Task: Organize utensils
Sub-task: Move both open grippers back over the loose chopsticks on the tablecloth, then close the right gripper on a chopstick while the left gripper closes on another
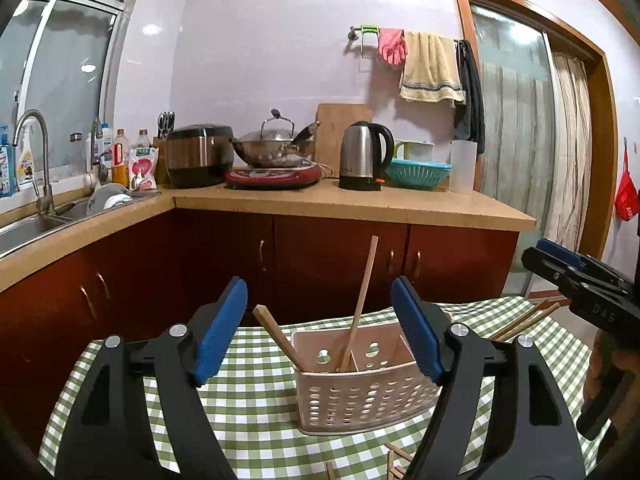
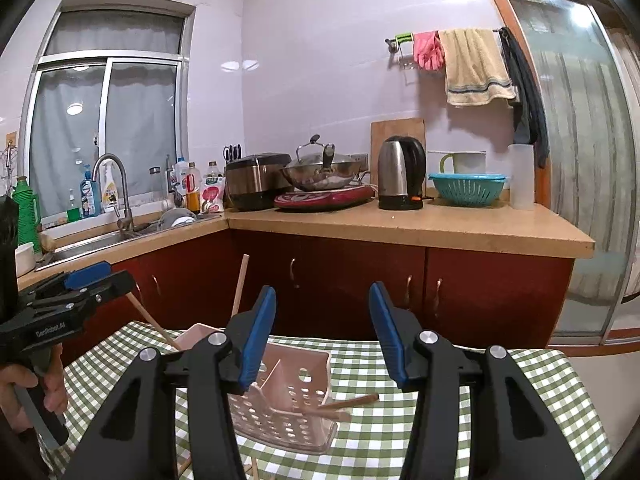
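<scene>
The left gripper (image 1: 319, 328) has its blue fingers (image 1: 222, 332) spread apart and grasping nothing; just beyond and between them a perforated utensil basket (image 1: 360, 396) stands on the green-checked worktop (image 1: 248, 400) with two wooden chopsticks (image 1: 362, 300) leaning up out of it. The right gripper (image 2: 323, 332) is likewise released and empty, the basket lying low behind its left finger. More chopsticks (image 2: 352, 400) lie on the cloth between its fingers, touching the basket's side.

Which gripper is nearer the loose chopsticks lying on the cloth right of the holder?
Right. The right gripper hangs open just above those chopsticks; the left gripper, also open, faces the holder, farther left.
</scene>
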`<state>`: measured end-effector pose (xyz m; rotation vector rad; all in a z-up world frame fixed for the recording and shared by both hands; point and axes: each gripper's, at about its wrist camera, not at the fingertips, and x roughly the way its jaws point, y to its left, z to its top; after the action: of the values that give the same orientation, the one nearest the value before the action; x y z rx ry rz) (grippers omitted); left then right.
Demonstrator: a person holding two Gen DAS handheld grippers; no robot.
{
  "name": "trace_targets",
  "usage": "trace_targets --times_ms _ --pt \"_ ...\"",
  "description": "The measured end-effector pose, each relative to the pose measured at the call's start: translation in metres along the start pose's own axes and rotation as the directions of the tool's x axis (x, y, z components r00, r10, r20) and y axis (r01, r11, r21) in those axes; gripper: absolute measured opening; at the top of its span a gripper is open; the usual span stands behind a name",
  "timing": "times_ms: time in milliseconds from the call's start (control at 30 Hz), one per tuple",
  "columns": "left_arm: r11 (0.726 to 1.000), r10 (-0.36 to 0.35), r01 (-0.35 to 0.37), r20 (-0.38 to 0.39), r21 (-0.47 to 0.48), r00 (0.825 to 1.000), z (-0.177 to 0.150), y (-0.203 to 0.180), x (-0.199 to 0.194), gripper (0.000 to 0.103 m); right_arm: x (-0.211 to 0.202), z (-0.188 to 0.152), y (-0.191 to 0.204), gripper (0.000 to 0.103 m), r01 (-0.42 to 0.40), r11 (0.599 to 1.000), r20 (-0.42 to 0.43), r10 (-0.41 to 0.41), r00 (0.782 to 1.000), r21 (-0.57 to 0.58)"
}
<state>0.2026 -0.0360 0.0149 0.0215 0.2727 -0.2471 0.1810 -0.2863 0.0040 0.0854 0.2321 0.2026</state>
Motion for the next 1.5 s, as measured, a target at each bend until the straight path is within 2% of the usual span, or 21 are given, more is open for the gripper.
trace_targets --times_ms 67,367,600,767,900,1067,1267,1500 --pt "1.000 0.005 -0.005 0.008 -0.009 1.000 -0.001 0.000 -0.009 0.078 -0.010 -0.001 0.001 0.049 0.005 1.000 0.007 -0.005 1.000 -0.005" --pt "0.999 0.045 -0.045 0.012 0.007 0.999 -0.026 -0.004 -0.054 0.078 -0.056 -0.032 0.009 0.049 0.019 0.999 -0.008 -0.019 1.000 -0.033" --pt "0.999 0.048 -0.049 -0.075 -0.012 0.996 -0.070 -0.007 -0.074 0.078 -0.075 -0.081 0.008 0.049 0.005 1.000 -0.097 -0.006 0.995 -0.019" --pt "0.997 0.055 -0.062 -0.153 -0.038 0.987 -0.106 -0.006 -0.082 0.076 -0.085 -0.112 0.006 0.049 0.004 1.000 -0.149 -0.005 0.989 -0.009" --pt "0.996 0.066 -0.077 -0.202 -0.045 0.977 -0.130 -0.004 -0.087 0.071 -0.089 -0.139 0.006 0.045 -0.017 1.000 -0.202 0.015 0.979 -0.009" --pt "0.995 0.073 -0.088 -0.268 -0.044 0.961 -0.158 -0.002 -0.092 0.063 -0.091 -0.168 0.005 0.035 -0.044 0.999 -0.262 0.042 0.964 -0.002" --pt "0.995 0.071 -0.091 -0.313 -0.051 0.947 -0.183 -0.004 -0.096 0.060 -0.089 -0.193 0.007 0.026 -0.082 0.997 -0.319 0.078 0.944 0.001" --pt "0.995 0.064 -0.088 -0.361 -0.050 0.930 -0.201 -0.008 -0.095 0.056 -0.082 -0.215 0.007 0.022 -0.094 0.996 -0.387 0.083 0.918 -0.008"
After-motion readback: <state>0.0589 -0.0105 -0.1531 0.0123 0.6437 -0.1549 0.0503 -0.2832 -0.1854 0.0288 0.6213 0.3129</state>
